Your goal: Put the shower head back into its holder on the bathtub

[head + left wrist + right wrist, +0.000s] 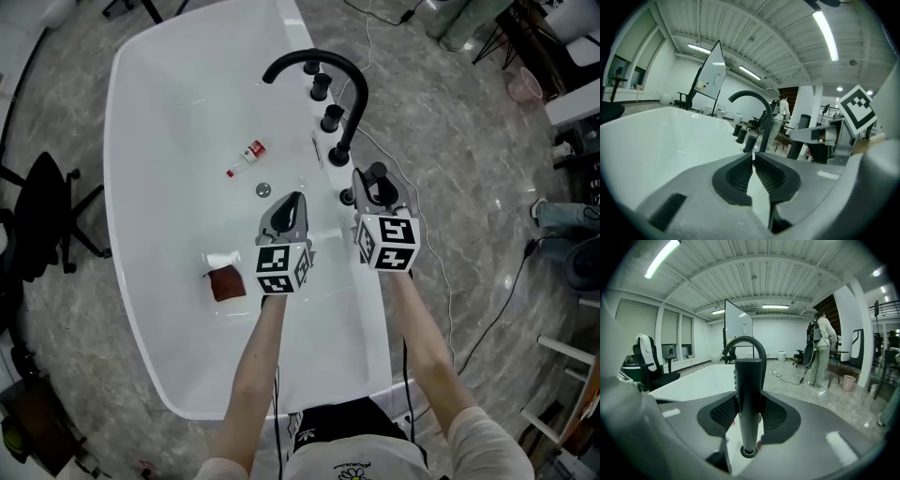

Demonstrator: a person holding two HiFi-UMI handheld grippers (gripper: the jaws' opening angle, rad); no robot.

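Black shower head (749,376) stands upright, clamped in the right gripper (749,404); its lower end meets the holder (749,452) directly below, on the bathtub (187,112) rim. Left gripper (753,169), beside it, jaws together, empty.

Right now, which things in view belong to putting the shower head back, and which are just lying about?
Belong to the job:
shower head, held in the right gripper
holder at its lower end
bathtub

Just lying about:
small bottle and brown object in the tub
black faucet
office chair on the floor
left gripper, shut and empty
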